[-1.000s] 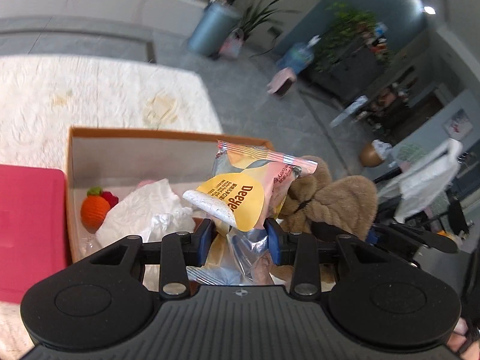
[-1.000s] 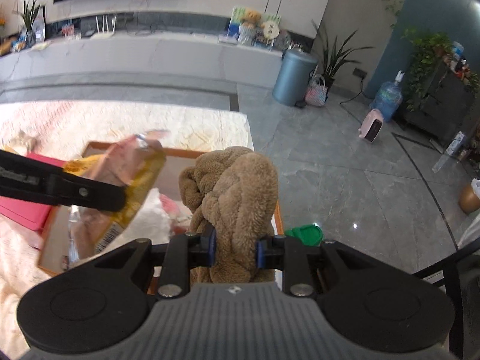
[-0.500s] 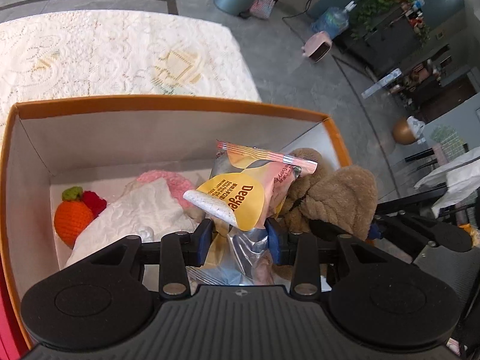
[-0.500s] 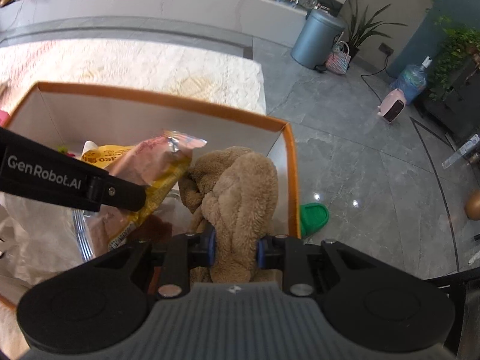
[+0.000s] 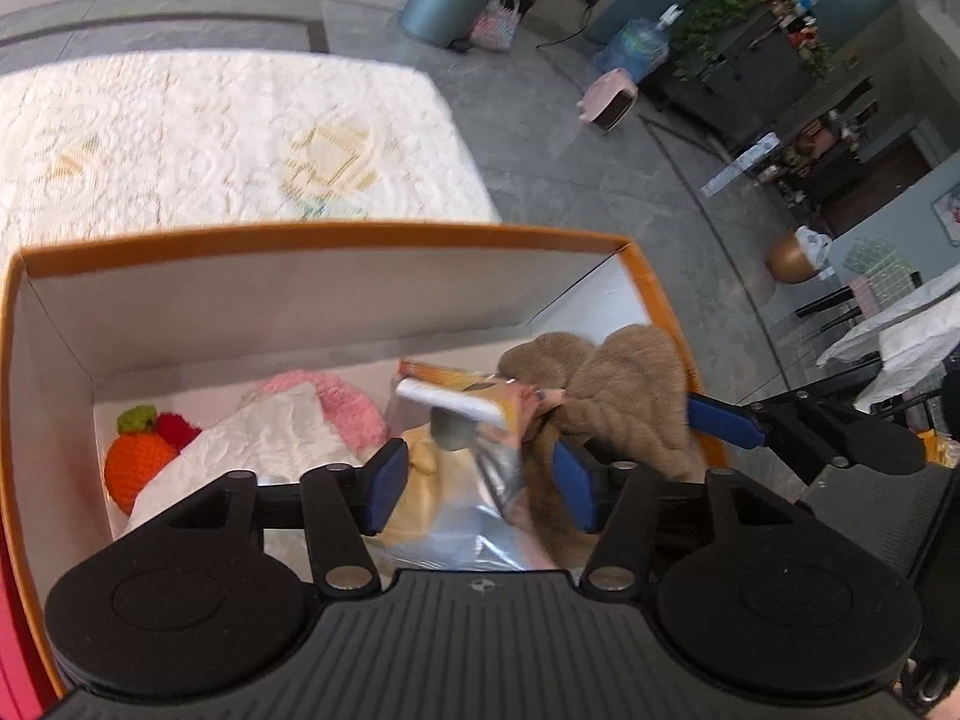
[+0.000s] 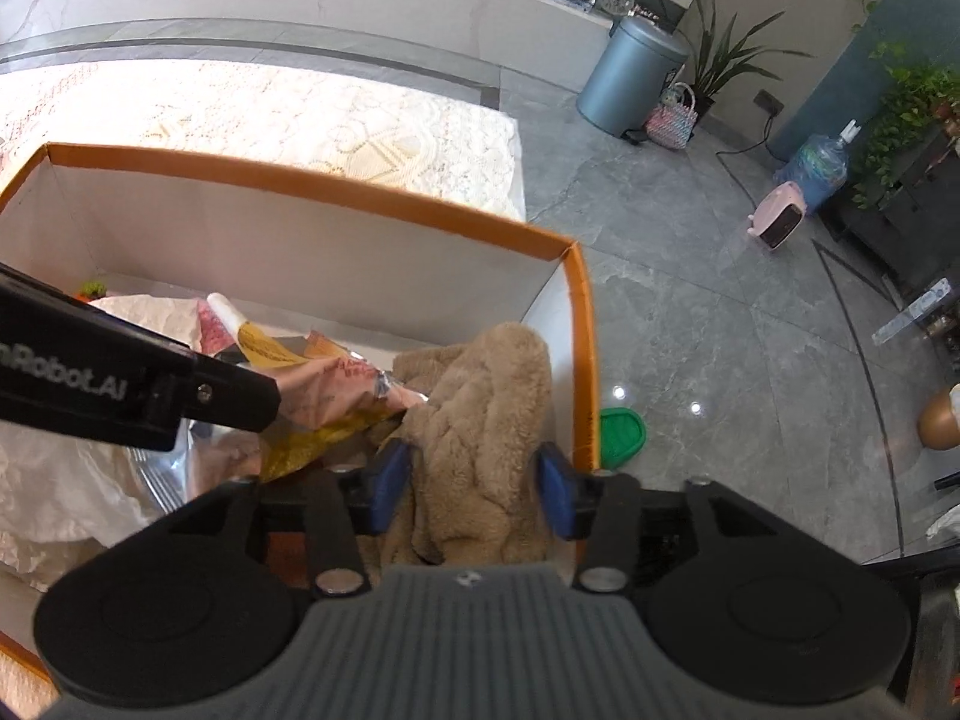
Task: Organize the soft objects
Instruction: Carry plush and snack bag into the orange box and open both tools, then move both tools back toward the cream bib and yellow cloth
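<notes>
An orange-rimmed cardboard box (image 5: 324, 237) (image 6: 312, 189) holds soft things. My left gripper (image 5: 477, 483) is open over the box; the yellow and pink snack packet (image 5: 474, 405) (image 6: 324, 384) lies loose between and beyond its fingers. My right gripper (image 6: 474, 489) is open around the brown plush toy (image 6: 486, 414) (image 5: 624, 396), which rests in the box's right corner. An orange knitted fruit (image 5: 138, 462), a white crumpled cloth (image 5: 264, 444) and a pink fluffy piece (image 5: 348, 414) lie on the box floor.
The box sits at the edge of a white lace-covered table (image 5: 210, 138) (image 6: 270, 114). A red object (image 5: 12, 630) borders the box on the left. Grey tiled floor (image 6: 720, 300) lies to the right, with a green item (image 6: 621, 435) below the box.
Both grippers lowered into the box and opened. The snack packet dropped from the left fingers and the plush toy slumped loose between the right fingers.
</notes>
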Demonstrator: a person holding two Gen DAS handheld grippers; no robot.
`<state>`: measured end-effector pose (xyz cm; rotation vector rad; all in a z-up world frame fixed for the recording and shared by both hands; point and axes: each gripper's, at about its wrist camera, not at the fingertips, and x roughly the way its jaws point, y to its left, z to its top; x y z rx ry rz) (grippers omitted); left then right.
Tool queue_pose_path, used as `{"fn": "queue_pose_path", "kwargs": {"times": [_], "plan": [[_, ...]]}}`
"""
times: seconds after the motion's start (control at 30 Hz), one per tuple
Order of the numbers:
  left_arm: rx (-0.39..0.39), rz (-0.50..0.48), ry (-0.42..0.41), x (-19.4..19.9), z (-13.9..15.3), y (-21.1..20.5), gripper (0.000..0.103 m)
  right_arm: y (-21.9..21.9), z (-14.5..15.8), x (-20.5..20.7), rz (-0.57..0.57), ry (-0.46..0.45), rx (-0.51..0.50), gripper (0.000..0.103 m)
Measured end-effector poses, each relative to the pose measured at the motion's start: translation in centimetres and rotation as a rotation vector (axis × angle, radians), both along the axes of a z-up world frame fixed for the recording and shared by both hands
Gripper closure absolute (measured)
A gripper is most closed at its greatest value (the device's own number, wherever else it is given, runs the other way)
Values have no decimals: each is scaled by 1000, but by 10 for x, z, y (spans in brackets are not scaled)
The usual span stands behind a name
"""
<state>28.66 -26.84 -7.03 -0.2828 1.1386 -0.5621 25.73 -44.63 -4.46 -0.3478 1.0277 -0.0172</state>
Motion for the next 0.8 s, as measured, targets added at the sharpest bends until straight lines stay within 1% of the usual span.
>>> {"fn": "queue_pose_path", "kwargs": {"times": [0.1,0.17,0.23,0.27,0.37,0.57,0.67,0.8], "plan": [[-8,-11,-29,-6,14,1,37,4,6,-5,3,-10,-14,43],[2,-11,-47,-11,24,3,37,5,12,-8,-6,-15,-22,42],[30,-23,-83,-18,35,3,38,8,20,-12,-13,-10,-21,38],[49,-33,-108,-23,41,2,38,9,24,-14,-20,-2,-22,35],[89,-48,-165,-41,56,10,38,15,36,-25,-43,8,-21,34],[113,-53,-220,-78,79,42,38,36,67,-62,-54,-16,39,34],[119,-59,-230,-96,86,59,38,52,76,-82,-61,-15,79,34],[111,-42,-257,-122,95,84,38,76,84,-111,-49,-45,120,34]]}}
